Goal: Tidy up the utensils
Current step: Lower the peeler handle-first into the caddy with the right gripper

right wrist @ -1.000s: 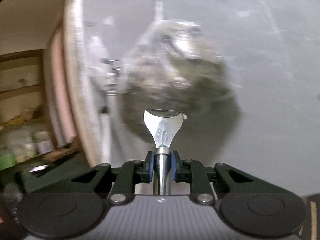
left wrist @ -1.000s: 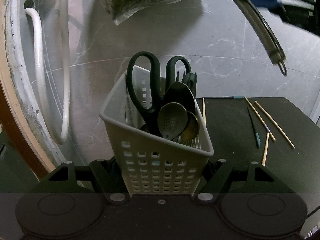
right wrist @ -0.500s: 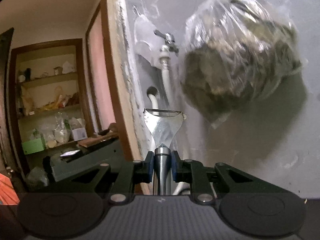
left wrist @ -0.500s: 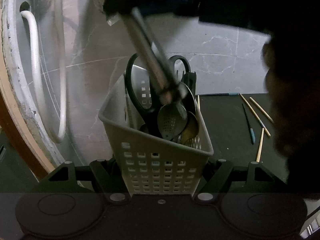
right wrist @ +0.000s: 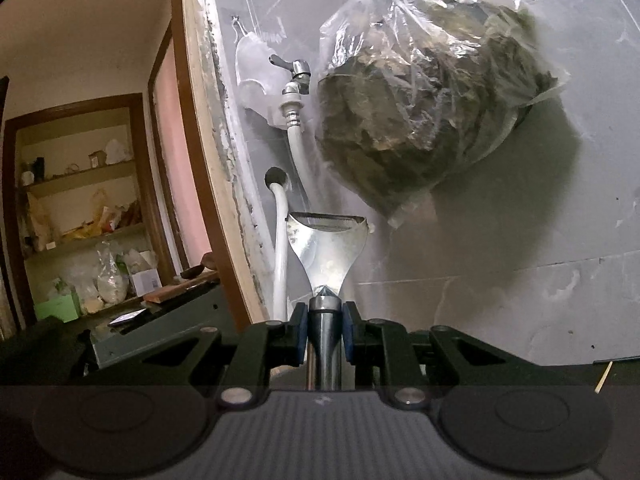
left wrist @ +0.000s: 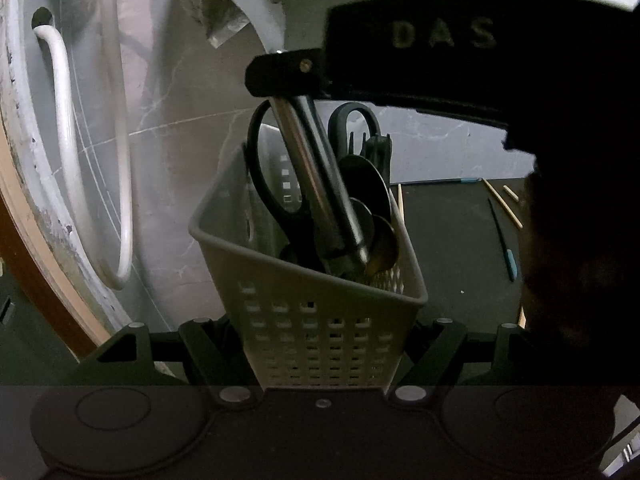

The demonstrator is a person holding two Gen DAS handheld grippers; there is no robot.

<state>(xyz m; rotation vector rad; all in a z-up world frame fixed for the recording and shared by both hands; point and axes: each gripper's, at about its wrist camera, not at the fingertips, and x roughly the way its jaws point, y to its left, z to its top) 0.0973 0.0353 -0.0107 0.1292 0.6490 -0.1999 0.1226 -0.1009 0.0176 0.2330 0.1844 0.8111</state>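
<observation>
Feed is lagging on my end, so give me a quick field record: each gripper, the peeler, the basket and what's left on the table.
left gripper: clamped on the white basket
right gripper: shut on the metal peeler, just below its head
peeler position: handle end down inside basket, blade end up
basket contents: black scissors, spoons, dark fork
table: several chopsticks loose on the dark top
wall behind: bagged greens, tap, white hose

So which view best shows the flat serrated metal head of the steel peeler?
The right wrist view: the peeler head faces the camera, lit, toothed edge clear, above the right gripper. The left wrist view shows mostly its round steel handle slanting into the grey perforated plastic basket.
</observation>
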